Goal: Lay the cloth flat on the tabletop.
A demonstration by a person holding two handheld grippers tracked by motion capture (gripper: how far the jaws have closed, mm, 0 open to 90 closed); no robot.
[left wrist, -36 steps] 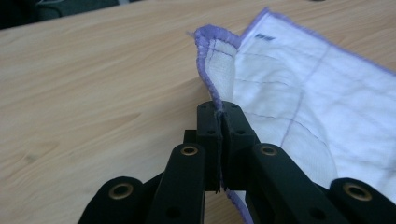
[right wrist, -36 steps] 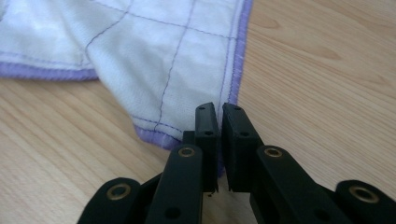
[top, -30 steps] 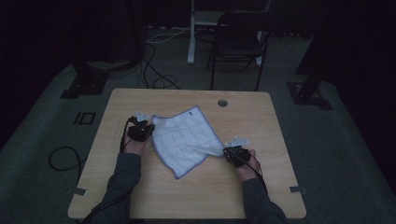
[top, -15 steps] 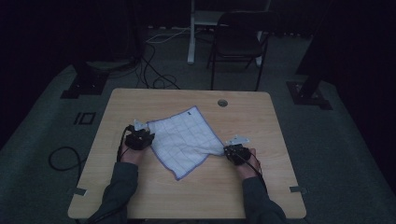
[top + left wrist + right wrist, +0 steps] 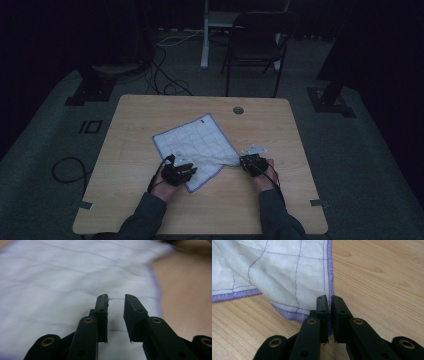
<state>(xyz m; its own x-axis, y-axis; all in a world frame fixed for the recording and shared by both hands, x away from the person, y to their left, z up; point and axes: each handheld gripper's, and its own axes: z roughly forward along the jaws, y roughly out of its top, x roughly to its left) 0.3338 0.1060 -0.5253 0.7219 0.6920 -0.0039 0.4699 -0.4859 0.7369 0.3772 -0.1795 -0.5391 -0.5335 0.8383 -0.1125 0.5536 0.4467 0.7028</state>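
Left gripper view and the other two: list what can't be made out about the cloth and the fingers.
- Left gripper view: the cloth is motion-blurred, so its grid lines smear.
- Right gripper view: the cloth corner between the right gripper fingers is hidden by them.
- High view: dim; the left gripper covers part of the cloth's near edge, its fingers too small to read.

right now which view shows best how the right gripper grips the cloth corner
The right gripper view: the right gripper has its fingers shut on the cloth's purple-hemmed corner, sharp and close. The high view shows that gripper at the cloth's near right corner, too small for detail. The left gripper view shows blurred cloth.
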